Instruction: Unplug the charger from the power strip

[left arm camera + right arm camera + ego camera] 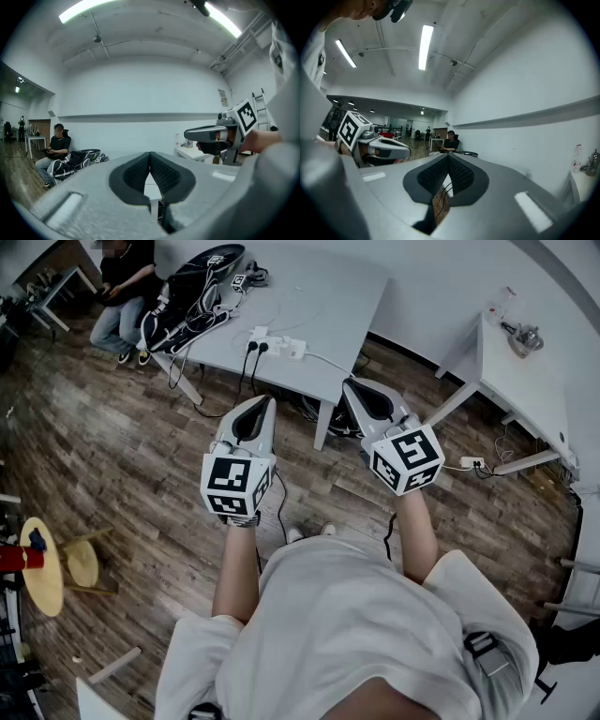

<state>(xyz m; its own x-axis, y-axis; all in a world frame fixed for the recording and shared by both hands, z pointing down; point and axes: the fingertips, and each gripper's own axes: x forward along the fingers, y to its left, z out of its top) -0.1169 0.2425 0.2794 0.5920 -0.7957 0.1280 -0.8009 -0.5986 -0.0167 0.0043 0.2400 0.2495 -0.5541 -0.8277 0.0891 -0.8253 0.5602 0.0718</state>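
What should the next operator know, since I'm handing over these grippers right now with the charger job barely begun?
Left gripper: shut, empty, held roughly level in mid-air.
Right gripper: shut, empty, level beside it.
The power strip lies near the front edge of the grey table, ahead of both grippers and out of contact. The plugs are seated in it; which one is the charger is too small to tell.
Done: nothing yet.
Left: step closer, open one gripper, grip the charger and pull it out, probably bracing the strip with the other.
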